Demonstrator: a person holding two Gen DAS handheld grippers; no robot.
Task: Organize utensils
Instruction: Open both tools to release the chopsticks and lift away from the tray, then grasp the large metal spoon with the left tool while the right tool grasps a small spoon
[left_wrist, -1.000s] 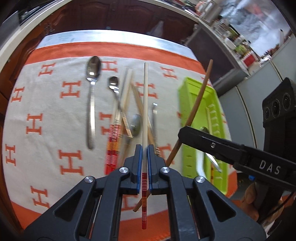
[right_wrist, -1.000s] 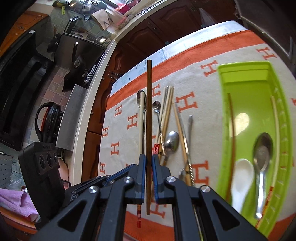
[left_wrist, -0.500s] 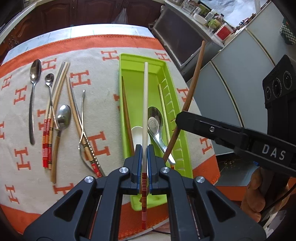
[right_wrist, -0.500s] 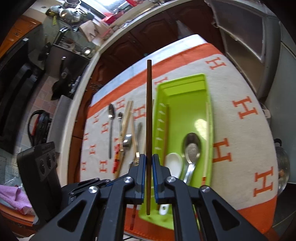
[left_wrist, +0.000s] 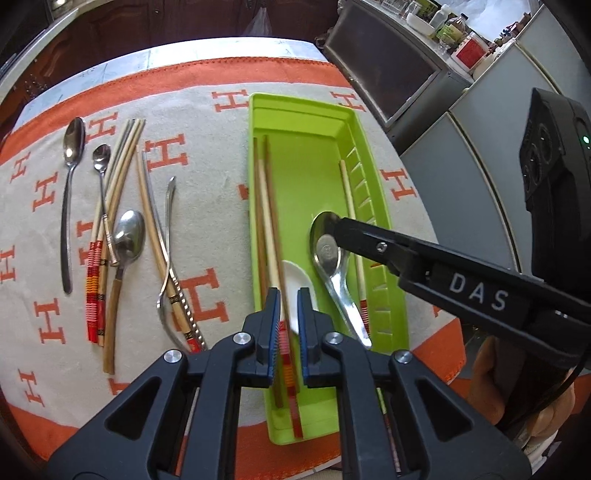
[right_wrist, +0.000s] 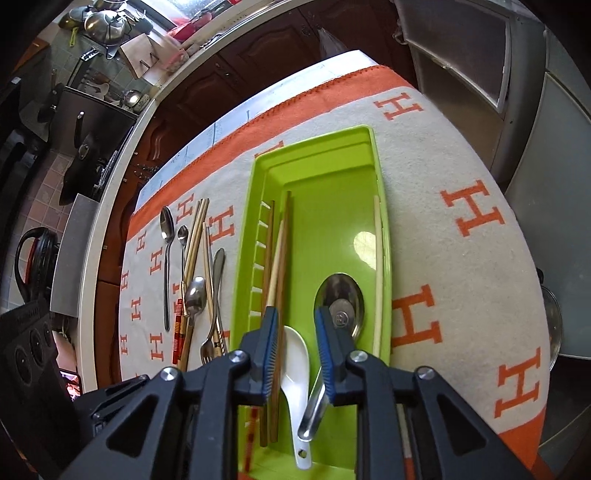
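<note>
Two black plastic grippers are seen. The left gripper (left_wrist: 287, 325) is built from angular black arms with triangular cut-outs, joined by four silver round-headed screws, and its fingers (left_wrist: 272, 325) are lined with blue ribbed pads. The right gripper (right_wrist: 295, 354) is made the same way, with blue pads and silver screws. At the right of the left wrist view, white letters "DAS" are printed on the other gripper's black body, a black camera block with round lenses and a green light is mounted, and a black cable is visible.
</note>
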